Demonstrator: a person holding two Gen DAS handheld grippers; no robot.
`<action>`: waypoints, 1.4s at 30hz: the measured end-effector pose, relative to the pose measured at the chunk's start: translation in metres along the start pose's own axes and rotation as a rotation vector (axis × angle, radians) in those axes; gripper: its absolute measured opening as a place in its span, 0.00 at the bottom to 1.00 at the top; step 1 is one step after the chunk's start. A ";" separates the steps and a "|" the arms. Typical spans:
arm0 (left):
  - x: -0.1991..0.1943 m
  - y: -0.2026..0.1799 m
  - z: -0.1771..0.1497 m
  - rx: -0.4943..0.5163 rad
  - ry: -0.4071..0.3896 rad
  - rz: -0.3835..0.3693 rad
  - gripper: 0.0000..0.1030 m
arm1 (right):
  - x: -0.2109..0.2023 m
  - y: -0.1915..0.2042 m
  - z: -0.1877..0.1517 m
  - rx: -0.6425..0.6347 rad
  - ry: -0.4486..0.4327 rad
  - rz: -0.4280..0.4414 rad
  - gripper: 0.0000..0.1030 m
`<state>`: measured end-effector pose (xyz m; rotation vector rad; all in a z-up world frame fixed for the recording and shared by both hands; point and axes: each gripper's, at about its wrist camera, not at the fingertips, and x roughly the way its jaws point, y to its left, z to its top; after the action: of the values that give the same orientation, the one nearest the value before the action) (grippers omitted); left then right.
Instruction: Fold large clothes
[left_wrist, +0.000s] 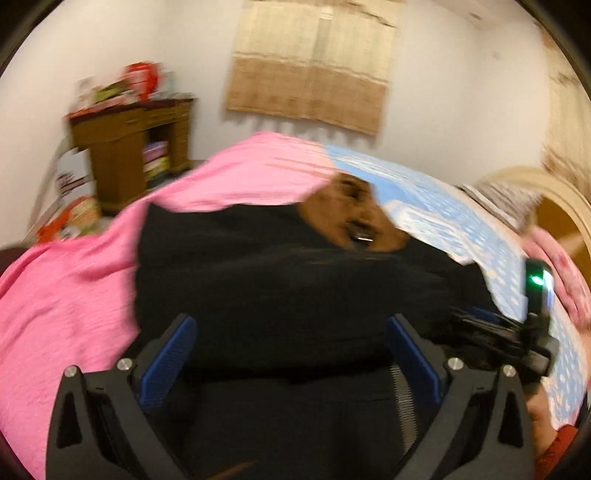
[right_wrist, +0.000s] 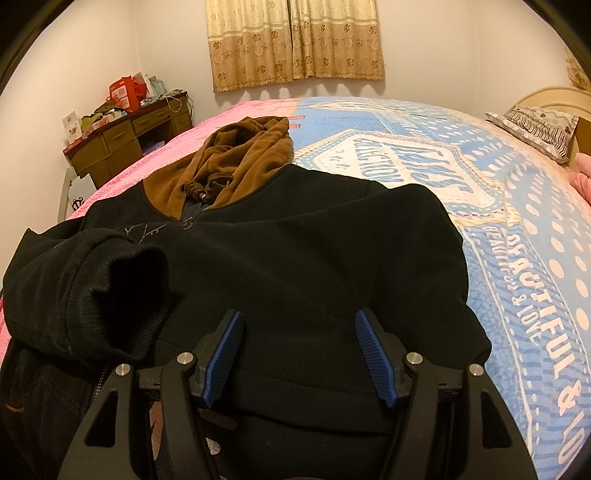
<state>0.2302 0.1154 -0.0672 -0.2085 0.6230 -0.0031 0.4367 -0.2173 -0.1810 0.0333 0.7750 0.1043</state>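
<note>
A large black hooded jacket (right_wrist: 314, 240) lies front-up on the bed, its brown-lined hood (right_wrist: 236, 158) pointing toward the far wall. One black sleeve (right_wrist: 92, 288) is folded over the body at the left. My right gripper (right_wrist: 299, 350) is open and empty just above the jacket's lower hem. My left gripper (left_wrist: 291, 354) is open and empty over the same jacket (left_wrist: 277, 273); this view is blurred. The hood (left_wrist: 351, 218) shows beyond it. The right gripper's body (left_wrist: 517, 343) shows at the left wrist view's right edge.
The bed has a pink sheet (left_wrist: 62, 302) on the left and a blue patterned cover (right_wrist: 498, 221) on the right. A wooden desk (right_wrist: 129, 136) with clutter stands by the far left wall. A pillow (right_wrist: 535, 129) and headboard are at the right. Curtains (right_wrist: 295, 40) hang behind.
</note>
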 end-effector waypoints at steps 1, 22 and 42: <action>0.001 0.016 -0.002 -0.040 -0.004 0.032 1.00 | 0.001 0.001 0.001 -0.004 0.009 -0.003 0.64; 0.032 0.061 -0.044 -0.125 0.056 0.166 1.00 | -0.011 0.087 0.015 0.071 0.071 0.386 0.21; 0.034 0.067 -0.044 -0.169 0.090 0.238 1.00 | -0.029 -0.017 -0.029 0.158 0.041 0.177 0.30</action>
<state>0.2285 0.1707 -0.1344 -0.2976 0.7350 0.2720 0.3974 -0.2373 -0.1821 0.2506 0.8194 0.2125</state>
